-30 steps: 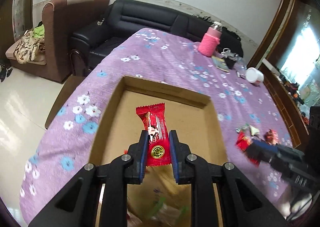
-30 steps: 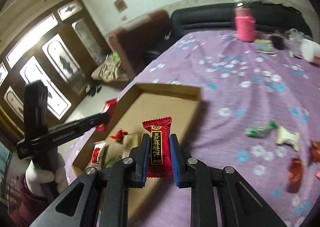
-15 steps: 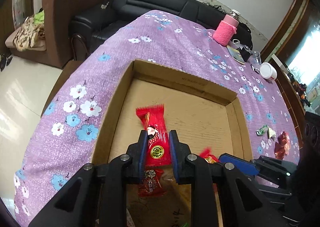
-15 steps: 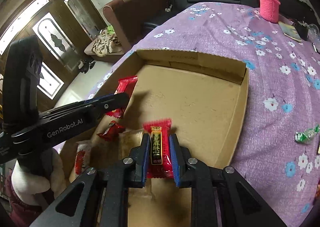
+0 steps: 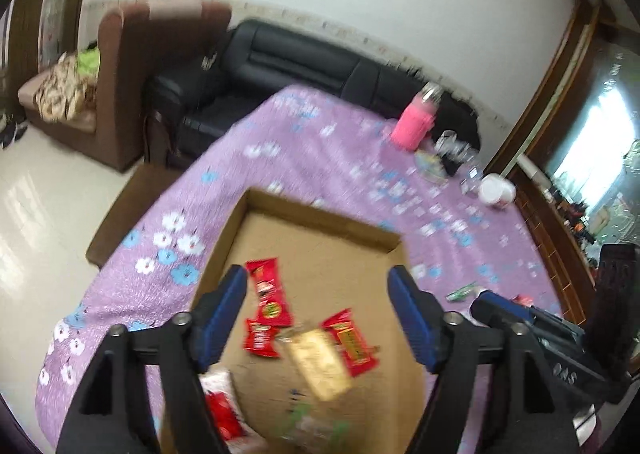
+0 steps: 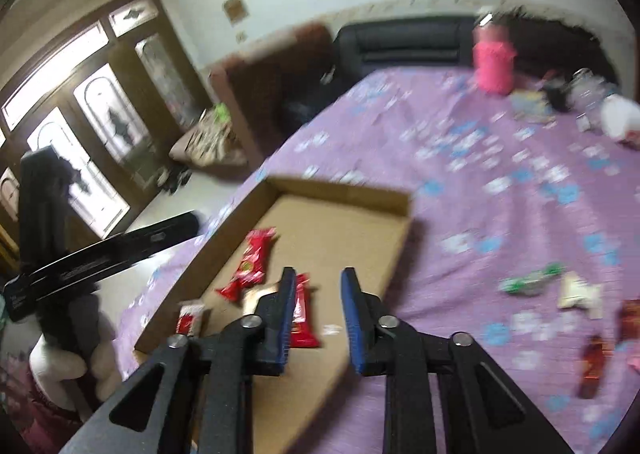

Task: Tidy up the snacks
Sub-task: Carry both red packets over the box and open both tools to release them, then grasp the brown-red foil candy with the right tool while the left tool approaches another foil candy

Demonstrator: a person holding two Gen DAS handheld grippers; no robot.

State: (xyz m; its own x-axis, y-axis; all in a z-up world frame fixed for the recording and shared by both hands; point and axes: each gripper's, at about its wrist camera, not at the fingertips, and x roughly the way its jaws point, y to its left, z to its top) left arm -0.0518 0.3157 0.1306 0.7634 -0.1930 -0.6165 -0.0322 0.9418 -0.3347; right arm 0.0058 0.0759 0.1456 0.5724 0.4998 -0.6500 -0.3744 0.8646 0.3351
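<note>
1. The left gripper [image 5: 316,312] has jaws standing wide, just opened, with nothing pressed between them. Its red snack [image 5: 269,296] lies flat in the box [image 5: 320,216], beside the left jaw's inner face and clear of it.

2. The right gripper [image 6: 316,316] has jaws at a narrow gap, also just opened. A red packet [image 6: 301,312] shows right against the inner face of its left jaw. I judge it released onto the box floor, but blur hides whether the pad touches it.

3. More snacks lie under the left jaws: a second red one [image 5: 260,338], a gold bar [image 5: 320,364] and another red packet [image 5: 352,342].

4. The step in hand looks like the release and pull-away. To do it well, lift each gripper straight up and back along its own line, so no pad drags a wrapper out over the box wall.

5. Open the right jaws wider before moving off. At this gap a light wrapper could cling to the pad and ride along.

6. Loose snacks wait on the table [image 6: 500,142], right of the right jaws and well apart from the box: a green candy [image 6: 530,280], a pale packet [image 6: 578,294] and dark red ones [image 6: 592,366]. These are the likely next picks.

7. Keep the two grippers apart over the box. The left one [image 6: 100,254] sits close on the right camera's left side.
</note>
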